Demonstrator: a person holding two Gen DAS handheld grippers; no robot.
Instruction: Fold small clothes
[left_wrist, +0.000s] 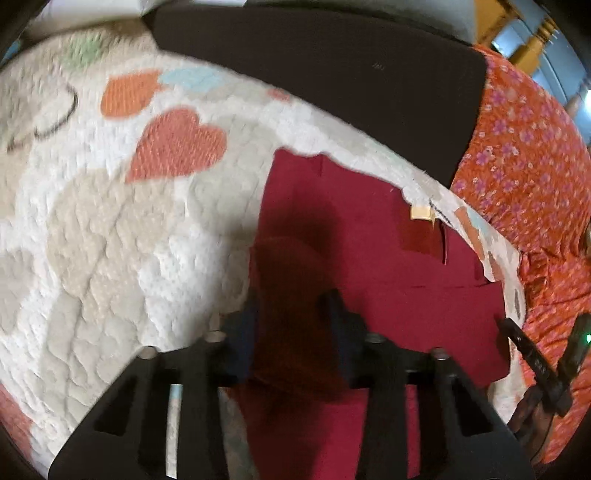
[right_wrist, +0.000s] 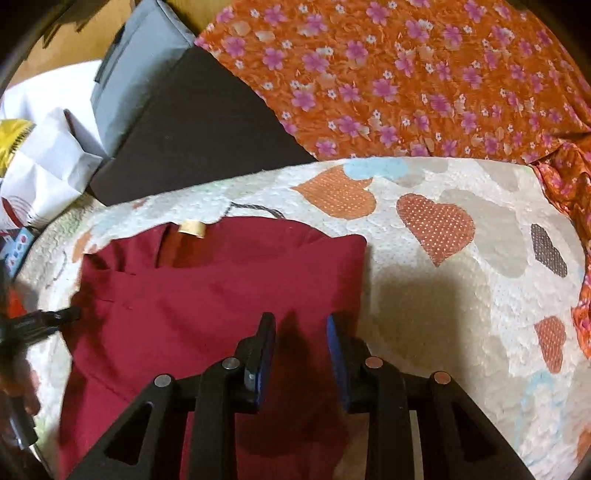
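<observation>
A dark red garment (left_wrist: 369, 266) with a small tan label lies flat on a white quilt (left_wrist: 110, 240) printed with hearts. It also shows in the right wrist view (right_wrist: 207, 295). My left gripper (left_wrist: 293, 306) hovers over the garment's left edge, jaws apart, with red cloth between them; whether it pinches the cloth is unclear. My right gripper (right_wrist: 301, 321) is open and empty above the garment's right edge. The right gripper's tip shows in the left wrist view (left_wrist: 517, 336), and the left gripper's tip shows in the right wrist view (right_wrist: 55, 317).
An orange flowered cloth (right_wrist: 406, 74) lies beyond the quilt (right_wrist: 461, 295). A dark flat board (right_wrist: 192, 122) and a grey box (right_wrist: 136, 70) lie at the back left, with white bags (right_wrist: 40, 155) beside them.
</observation>
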